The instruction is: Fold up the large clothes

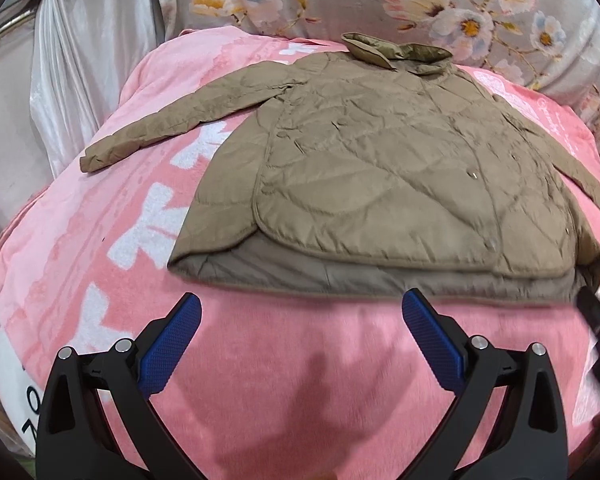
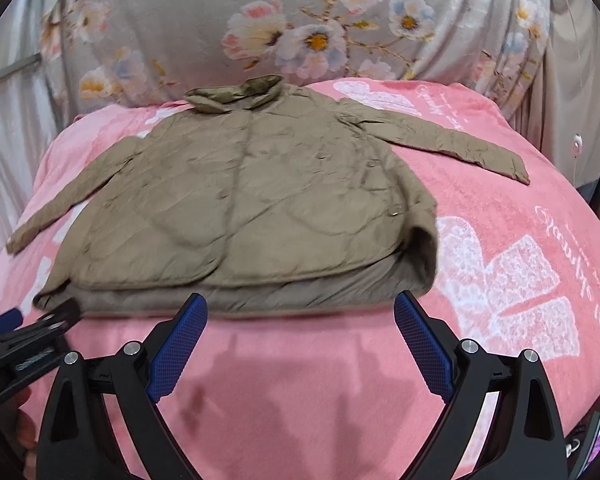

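Jacket (image 1: 380,168) lay flat on the pink blanket (image 1: 260,360), collar far, sleeves spread left and right, unfolded. Left gripper (image 1: 300,332) and right gripper (image 2: 300,332) hovered near the hem, fingers wide, holding nothing. Folding seemed unstarted; next probably a sleeve grasp.

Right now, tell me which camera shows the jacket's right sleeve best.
The right wrist view: the right sleeve lies fully visible, stretched out across the pink blanket to its cuff. The left wrist view shows that sleeve only foreshortened near the picture's right edge.
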Demonstrator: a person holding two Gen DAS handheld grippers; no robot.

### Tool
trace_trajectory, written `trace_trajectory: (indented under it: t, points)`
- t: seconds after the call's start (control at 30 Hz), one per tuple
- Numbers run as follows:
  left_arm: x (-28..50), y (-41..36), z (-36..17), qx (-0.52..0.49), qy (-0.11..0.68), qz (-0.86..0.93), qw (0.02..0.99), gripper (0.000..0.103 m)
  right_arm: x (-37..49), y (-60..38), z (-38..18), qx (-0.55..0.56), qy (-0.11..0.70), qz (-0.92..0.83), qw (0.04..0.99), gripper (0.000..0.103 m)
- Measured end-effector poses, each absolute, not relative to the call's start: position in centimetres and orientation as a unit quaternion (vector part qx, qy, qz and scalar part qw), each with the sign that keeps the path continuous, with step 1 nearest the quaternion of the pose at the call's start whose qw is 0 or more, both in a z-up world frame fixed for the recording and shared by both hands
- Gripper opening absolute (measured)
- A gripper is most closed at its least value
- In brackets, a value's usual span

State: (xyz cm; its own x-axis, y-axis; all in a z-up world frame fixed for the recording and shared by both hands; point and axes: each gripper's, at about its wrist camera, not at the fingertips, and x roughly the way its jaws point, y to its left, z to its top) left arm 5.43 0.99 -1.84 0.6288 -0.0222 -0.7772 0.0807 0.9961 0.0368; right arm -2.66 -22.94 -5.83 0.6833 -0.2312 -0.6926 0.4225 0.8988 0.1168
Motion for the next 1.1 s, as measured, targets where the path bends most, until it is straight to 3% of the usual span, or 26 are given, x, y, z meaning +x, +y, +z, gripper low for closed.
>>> trace_trajectory:
  t: [0.4, 0.57, 0.83, 0.93, 0.97, 1.0, 1.03, 1.07, 1.1]
  points:
    - [14.9, 3.5, -3.1, 0.025, 0.429, 0.033, 0.902, 0.098, 3.2, -46.1, -6.9, 0.289, 0.295, -0.285, 0.865, 0.092]
    - [17.8, 4.8, -5.9, 0.063, 0.441, 0.090, 0.891, 0.098, 6.2, -53.7, -8.6, 0.283, 0.300, -0.362, 0.836, 0.092]
    - [18.7, 5.6, -6.7, 0.040, 0.443, 0.076, 0.892, 0.098, 7.8, -62.2, -12.3, 0.332, 0.310, -0.422, 0.785, 0.090]
    - [18.8, 5.5, -6.8, 0.037, 0.444, 0.075, 0.892, 0.098, 8.4, -63.8, -13.3, 0.356, 0.302, -0.437, 0.769, 0.076]
    - [18.7, 5.5, -6.8, 0.036, 0.445, 0.073, 0.892, 0.098, 8.7, -63.9, -13.0, 0.352, 0.297, -0.437, 0.773, 0.059]
    - [18.7, 5.5, -6.7, 0.033, 0.446, 0.071, 0.891, 0.098, 9.4, -64.1, -12.7, 0.345, 0.302, -0.436, 0.774, 0.050]
    - [18.7, 5.5, -6.6, 0.031, 0.448, 0.069, 0.891, 0.098, 10.1, -64.1, -12.3, 0.339, 0.307, -0.435, 0.775, 0.024]
    - [18.7, 5.5, -6.4, 0.029, 0.449, 0.065, 0.891, 0.098, 10.6, -64.0, -11.9, 0.339, 0.305, -0.426, 0.781, 0.008]
    - [18.6, 5.4, -6.2, 0.028, 0.448, 0.063, 0.891, 0.098, 11.3, -63.8, -10.9, 0.339, 0.295, -0.418, 0.790, 0.008]
